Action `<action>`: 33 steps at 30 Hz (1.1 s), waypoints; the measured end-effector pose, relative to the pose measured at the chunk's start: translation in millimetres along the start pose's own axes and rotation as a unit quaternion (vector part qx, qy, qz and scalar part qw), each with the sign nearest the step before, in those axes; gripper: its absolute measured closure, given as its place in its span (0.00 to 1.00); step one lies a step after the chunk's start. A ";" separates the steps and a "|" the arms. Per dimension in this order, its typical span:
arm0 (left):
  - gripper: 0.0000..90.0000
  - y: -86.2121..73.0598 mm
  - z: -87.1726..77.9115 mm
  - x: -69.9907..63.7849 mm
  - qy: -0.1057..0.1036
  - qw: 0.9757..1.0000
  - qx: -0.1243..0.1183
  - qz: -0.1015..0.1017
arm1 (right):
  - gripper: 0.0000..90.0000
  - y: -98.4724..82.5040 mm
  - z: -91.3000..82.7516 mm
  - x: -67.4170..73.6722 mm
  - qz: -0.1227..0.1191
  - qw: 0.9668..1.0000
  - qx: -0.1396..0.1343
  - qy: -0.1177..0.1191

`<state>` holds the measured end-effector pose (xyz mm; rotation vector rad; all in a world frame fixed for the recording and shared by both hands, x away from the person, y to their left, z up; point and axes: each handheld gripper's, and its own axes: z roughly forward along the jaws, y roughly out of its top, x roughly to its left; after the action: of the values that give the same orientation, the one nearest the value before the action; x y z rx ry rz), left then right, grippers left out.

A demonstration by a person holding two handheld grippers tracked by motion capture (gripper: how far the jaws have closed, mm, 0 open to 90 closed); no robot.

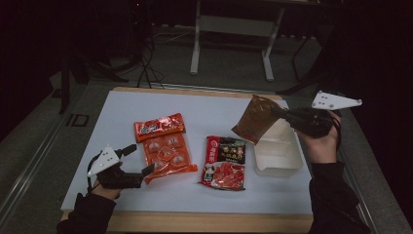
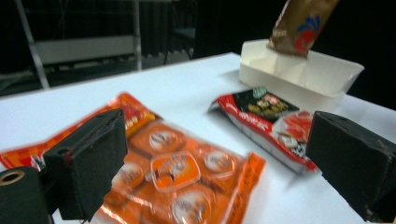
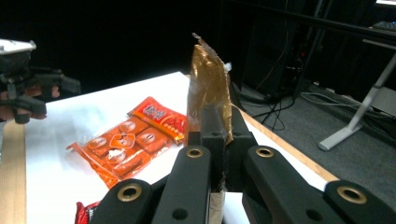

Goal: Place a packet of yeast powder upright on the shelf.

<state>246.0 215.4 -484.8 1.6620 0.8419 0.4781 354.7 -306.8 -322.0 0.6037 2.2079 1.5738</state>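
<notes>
My right gripper (image 1: pixel 285 115) is shut on a brown foil packet (image 1: pixel 254 119), which it holds in the air above the far end of a white plastic container (image 1: pixel 277 155). In the right gripper view the jaws (image 3: pixel 217 135) pinch the packet's (image 3: pixel 208 86) lower edge and it stands upright. My left gripper (image 1: pixel 140 159) is open, low over the table at the near-left corner of an orange packet (image 1: pixel 166 155). Between its wide-apart jaws (image 2: pixel 219 170) lies that orange packet (image 2: pixel 173 172), untouched.
A smaller red-orange packet (image 1: pixel 159 126) lies just beyond the orange one. A red and black packet (image 1: pixel 225 163) lies between the orange packet and the container (image 2: pixel 303 77). All rest on a white board (image 1: pixel 117 112) with a wooden edge. Table legs stand beyond.
</notes>
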 end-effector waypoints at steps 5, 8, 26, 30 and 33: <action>0.00 -6.2 -2.7 1.5 0.000 1.000 0.016 -0.026 | 1.00 4.7 -3.5 -15.9 -0.005 1.000 0.001 -0.014; 0.00 -9.3 -2.8 5.1 0.002 0.999 0.013 -0.035 | 1.00 5.3 -4.2 -24.6 -0.004 1.000 0.003 -0.023; 0.00 -20.7 -7.3 15.8 0.020 0.999 -0.018 -0.046 | 1.00 1.6 -11.3 -77.2 0.014 0.997 0.013 -0.078; 0.00 -20.7 -8.7 16.6 0.022 0.998 -0.023 -0.050 | 1.00 -3.1 -13.9 -87.5 0.018 0.996 0.004 -0.086; 0.00 -20.8 -8.1 16.6 0.023 0.998 -0.022 -0.051 | 1.00 -7.1 -15.1 -95.9 0.015 0.995 -0.005 -0.095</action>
<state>245.5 234.9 -504.6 1.5641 0.9390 0.4624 426.8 -372.2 -319.7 0.7526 2.0594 1.4752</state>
